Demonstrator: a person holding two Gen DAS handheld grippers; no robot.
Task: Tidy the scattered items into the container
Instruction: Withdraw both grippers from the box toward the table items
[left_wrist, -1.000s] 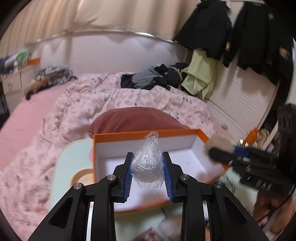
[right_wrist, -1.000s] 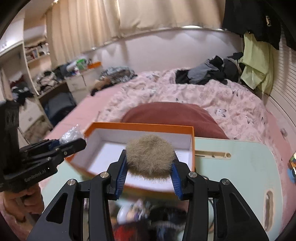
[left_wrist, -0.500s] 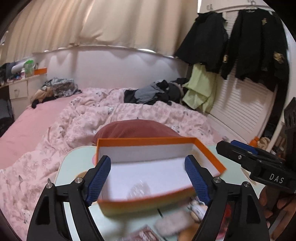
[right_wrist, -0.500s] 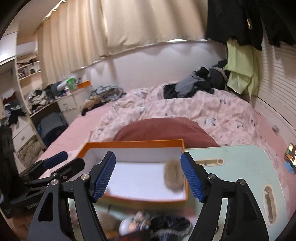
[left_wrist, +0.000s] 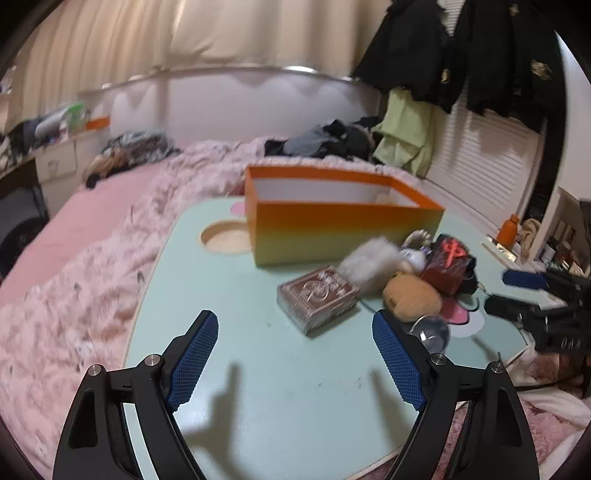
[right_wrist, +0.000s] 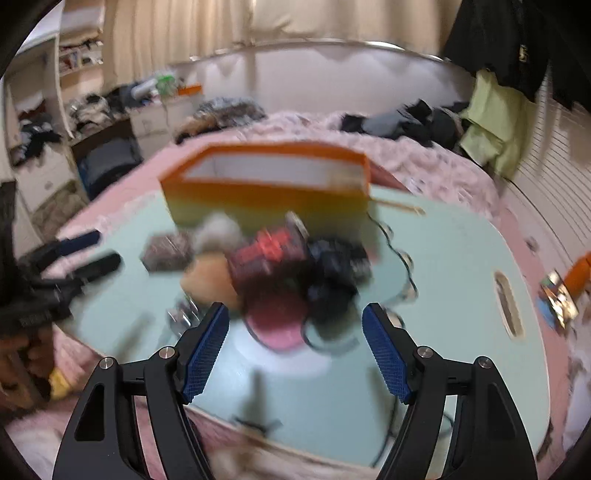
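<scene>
The left hand-held gripper (left_wrist: 293, 354) is spread wide with nothing between its blue pads (left_wrist: 192, 363), hanging over a bare stretch of the pale green table (left_wrist: 229, 295); its jaws have just been opening. The right hand-held gripper (right_wrist: 295, 345) is likewise spread and empty, its jaws also having just been opening, and its view is heavily blurred. The orange box (left_wrist: 343, 221), white inside, stands on the table at about 12 o'clock from the left gripper, open at the top; what lies inside it cannot be seen from this low angle. The scattered items sit in a cluster on the table just in front of the box, at about 1 o'clock from the left gripper: a brown patterned packet (left_wrist: 318, 293) lies flat nearest that gripper, a pale fluffy ball (left_wrist: 369, 264) sits behind it against the box wall, a tan plush ball (left_wrist: 412, 297) lies at the packet's 3 o'clock, and a dark red packet with a red bow (left_wrist: 445, 264) stands behind the plush. A clear glassy thing (left_wrist: 434, 332) lies beside the left gripper's right pad. In the right wrist view the same cluster lies at 12 o'clock between the spread pads, with a tangle of black items (right_wrist: 332, 273) at its right. A pink quilted bed (left_wrist: 74, 266) surrounds the table.
</scene>
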